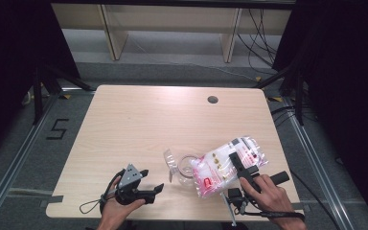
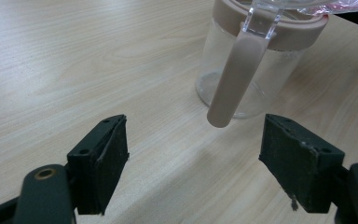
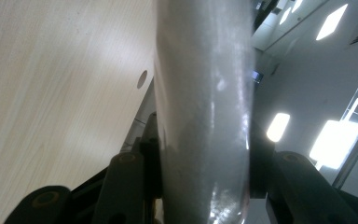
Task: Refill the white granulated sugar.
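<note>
The bag (image 3: 205, 112) is a grey blur in the right gripper view, hiding the jaw pads behind it. In the left gripper view the jar (image 2: 256, 60) is cut off by the top edge, and in the high view the bag covers its right side.

Overhead view, 2 close jaw-level views
</note>
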`<state>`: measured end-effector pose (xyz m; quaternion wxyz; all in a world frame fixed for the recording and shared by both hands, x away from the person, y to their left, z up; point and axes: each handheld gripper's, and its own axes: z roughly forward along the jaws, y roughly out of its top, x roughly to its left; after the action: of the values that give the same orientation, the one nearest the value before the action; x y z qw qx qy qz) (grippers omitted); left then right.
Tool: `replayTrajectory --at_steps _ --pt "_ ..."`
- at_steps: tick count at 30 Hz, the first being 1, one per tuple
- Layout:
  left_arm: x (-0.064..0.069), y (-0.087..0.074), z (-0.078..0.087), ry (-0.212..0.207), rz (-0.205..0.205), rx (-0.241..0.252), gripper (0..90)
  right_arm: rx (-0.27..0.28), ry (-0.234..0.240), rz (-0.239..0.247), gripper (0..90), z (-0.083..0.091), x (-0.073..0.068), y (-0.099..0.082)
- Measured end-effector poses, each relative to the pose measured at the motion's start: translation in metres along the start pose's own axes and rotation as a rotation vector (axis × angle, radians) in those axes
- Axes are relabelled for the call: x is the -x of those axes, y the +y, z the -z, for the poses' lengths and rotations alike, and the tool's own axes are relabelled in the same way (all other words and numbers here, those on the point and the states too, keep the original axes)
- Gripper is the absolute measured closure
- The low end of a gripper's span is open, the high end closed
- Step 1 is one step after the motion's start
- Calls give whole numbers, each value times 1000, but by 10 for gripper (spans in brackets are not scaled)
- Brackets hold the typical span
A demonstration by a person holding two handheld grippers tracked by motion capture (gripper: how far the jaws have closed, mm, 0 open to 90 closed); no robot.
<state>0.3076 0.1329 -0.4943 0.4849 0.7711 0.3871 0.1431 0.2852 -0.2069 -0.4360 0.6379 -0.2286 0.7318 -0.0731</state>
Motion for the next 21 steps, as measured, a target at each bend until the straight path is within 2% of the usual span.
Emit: replayTrajectory --at_steps 1,2,4,5,15,17,21 --pt "0 0 0 -1 3 2 227 2 -1 12 614 0 1 0" --pt "0 0 0 0 -14 -4 227 1 2 13 614 0 1 -1" --pt "0 0 0 -3 -5 -4 227 -5 8 -8 615 1 0 -1" --pt "0 0 0 -3 -16 -5 227 -4 10 -4 615 0 0 -1" --pt "0 0 0 -3 -15 -4 226 -2 22 8 616 -1 2 -2" --pt "0 0 0 -4 -4 -4 227 6 17 19 615 -1 4 -1" --pt "0 0 0 1 -14 -5 227 2 24 4 616 -1 3 0"
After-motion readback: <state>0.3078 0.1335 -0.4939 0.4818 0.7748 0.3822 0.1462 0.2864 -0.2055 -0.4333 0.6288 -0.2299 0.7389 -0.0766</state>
